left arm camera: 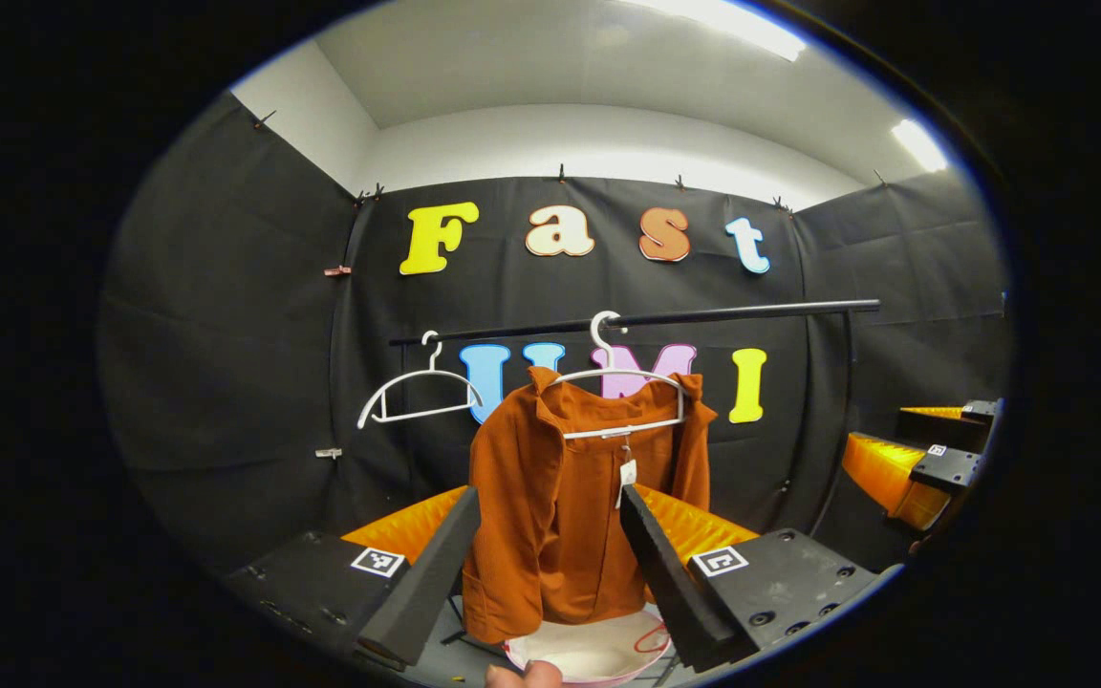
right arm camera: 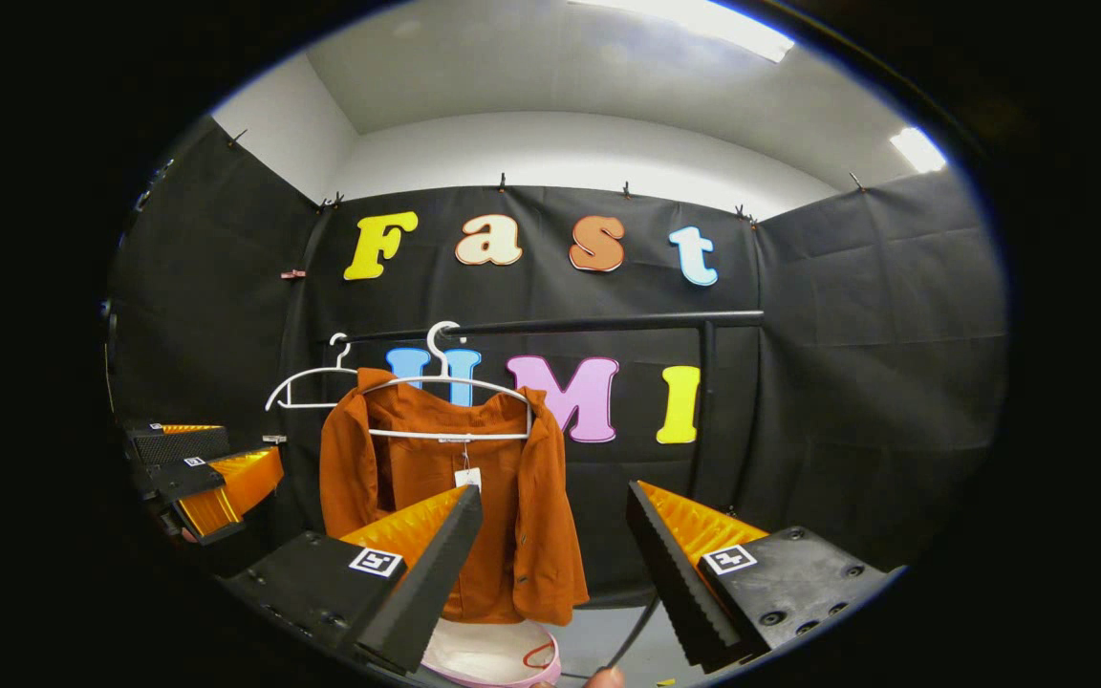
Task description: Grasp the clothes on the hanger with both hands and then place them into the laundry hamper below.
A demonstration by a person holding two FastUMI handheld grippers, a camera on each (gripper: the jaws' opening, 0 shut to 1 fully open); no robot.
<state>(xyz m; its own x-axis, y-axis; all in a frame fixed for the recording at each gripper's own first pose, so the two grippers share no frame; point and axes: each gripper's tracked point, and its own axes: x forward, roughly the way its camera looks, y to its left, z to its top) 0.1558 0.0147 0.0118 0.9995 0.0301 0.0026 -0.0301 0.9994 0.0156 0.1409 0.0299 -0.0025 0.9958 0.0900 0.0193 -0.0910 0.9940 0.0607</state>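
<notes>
two open grippers, left gripper (left arm camera: 550, 564), right gripper (right arm camera: 555, 564), one shirt (left arm camera: 550, 516), two hangers (left arm camera: 417, 392)

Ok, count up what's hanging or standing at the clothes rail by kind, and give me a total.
White hangers: 2, one empty, one carrying clothes
Rust-orange garments: 1
Black rails: 1
Pink-rimmed hampers below: 1
Total: 5

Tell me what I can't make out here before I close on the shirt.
- Hamper: left gripper view, mostly hidden by the shirt and cut off by the edge.
- Hang tag: right gripper view, too small to read.
- Shirt's lower left: right gripper view, behind the right gripper finger.
- Rail's foot: hidden.
</notes>
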